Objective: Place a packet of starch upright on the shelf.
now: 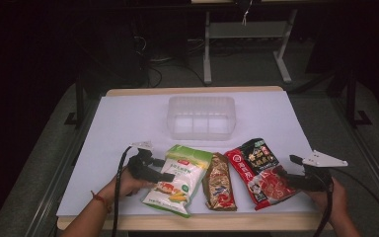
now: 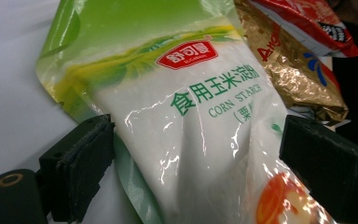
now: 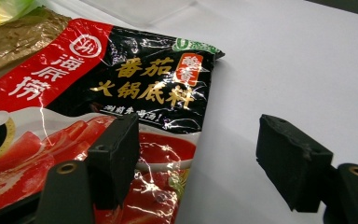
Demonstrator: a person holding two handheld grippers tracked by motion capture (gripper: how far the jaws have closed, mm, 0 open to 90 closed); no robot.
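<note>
Left claw [image 2: 193, 172] is spread wide around the green-and-white plastic corn starch bag [image 2: 200, 116] lying lengthwise on the white table [image 1: 128, 118] — not pinched yet. Right claw [image 3: 198, 163] gapes too, straddling the red-and-black soup base packet's [image 3: 98, 107] edge.

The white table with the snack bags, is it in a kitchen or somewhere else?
Probably a lab or workshop, not a kitchen. The white table sits in a dark room with a bare metal desk frame and loose black cables on the floor behind it, and a person's hand holds the left gripper.
</note>
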